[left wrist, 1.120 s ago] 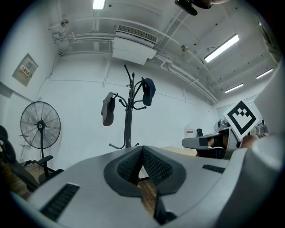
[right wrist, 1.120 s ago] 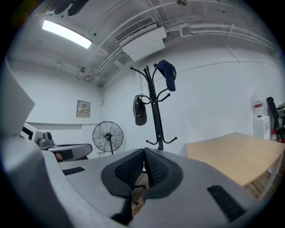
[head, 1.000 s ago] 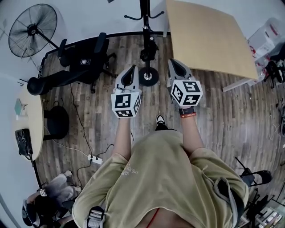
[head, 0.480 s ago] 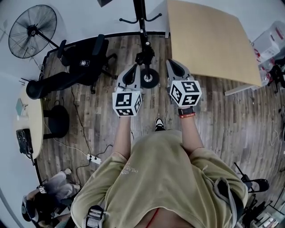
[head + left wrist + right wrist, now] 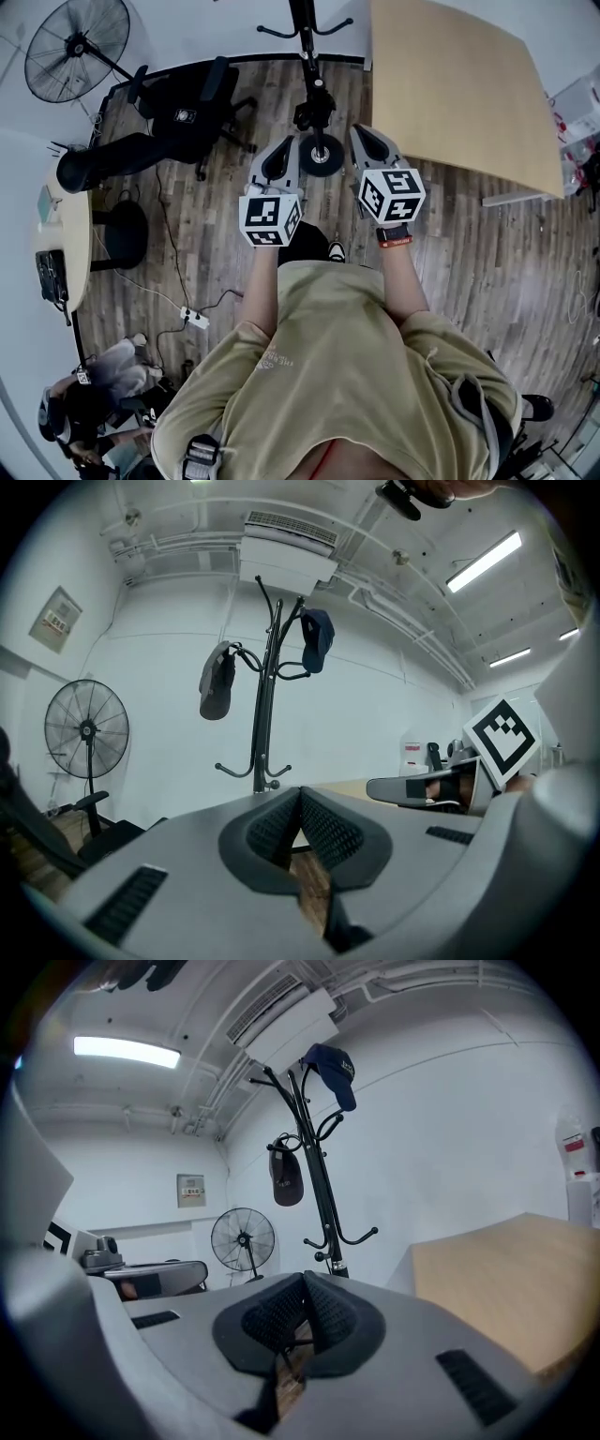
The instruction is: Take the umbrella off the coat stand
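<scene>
The left tool (image 5: 281, 155) and right tool (image 5: 374, 142) are both closed and empty. The umbrella (image 5: 314, 108) seems to hang low on the coat stand (image 5: 304, 28), top centre. Arriving closed, they could only push it.

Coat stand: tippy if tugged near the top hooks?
Probably: the coat stand is a tall thin pole on a small round base. The grey cap and blue cap up high likely add little weight. A sideways tug could rock it.

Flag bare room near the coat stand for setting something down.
Free: the tan tabletop right of the coat stand, bare; the floor planks beside its near edge. Crowded: left side, with office chair, fan, cabled power strip.
</scene>
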Demonstrator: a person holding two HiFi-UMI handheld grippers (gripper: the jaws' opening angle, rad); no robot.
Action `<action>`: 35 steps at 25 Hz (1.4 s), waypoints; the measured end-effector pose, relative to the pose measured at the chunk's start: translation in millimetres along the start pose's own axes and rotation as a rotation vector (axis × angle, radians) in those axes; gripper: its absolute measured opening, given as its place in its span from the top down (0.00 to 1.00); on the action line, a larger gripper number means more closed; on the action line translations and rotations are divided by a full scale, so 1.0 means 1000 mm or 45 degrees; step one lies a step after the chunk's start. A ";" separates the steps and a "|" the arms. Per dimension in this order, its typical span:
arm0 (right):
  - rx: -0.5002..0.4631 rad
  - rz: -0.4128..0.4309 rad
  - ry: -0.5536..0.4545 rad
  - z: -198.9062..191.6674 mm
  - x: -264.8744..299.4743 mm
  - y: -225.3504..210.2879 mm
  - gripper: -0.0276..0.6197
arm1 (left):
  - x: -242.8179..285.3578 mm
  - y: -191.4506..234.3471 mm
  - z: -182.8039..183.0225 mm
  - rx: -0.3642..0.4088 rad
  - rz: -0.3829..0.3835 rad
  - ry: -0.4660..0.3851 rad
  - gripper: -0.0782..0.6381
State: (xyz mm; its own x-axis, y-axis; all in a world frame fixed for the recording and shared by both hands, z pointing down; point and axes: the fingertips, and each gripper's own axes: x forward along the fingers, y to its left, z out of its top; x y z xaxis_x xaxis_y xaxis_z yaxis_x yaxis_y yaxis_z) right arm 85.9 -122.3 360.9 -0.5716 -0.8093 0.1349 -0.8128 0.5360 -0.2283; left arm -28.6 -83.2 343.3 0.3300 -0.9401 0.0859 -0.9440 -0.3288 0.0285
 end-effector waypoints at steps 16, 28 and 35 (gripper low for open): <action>-0.034 0.046 0.111 -0.030 0.075 -0.013 0.92 | 0.056 0.053 -0.027 -0.072 -0.054 0.015 0.86; 0.023 0.099 0.187 -0.076 0.119 -0.017 0.91 | 0.086 0.070 -0.062 -0.075 -0.114 0.072 0.86; 0.059 0.095 0.230 -0.103 0.128 -0.021 0.91 | 0.102 0.070 -0.078 -0.090 -0.153 0.103 0.86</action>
State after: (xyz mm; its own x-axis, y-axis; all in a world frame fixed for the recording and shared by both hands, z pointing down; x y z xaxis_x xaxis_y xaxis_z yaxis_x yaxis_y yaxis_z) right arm 18.2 -212.6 482.4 -0.6445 -0.7091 0.2859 -0.7636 0.5779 -0.2880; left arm -61.7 -194.8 432.1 0.4422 -0.8830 0.1574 -0.8963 -0.4287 0.1133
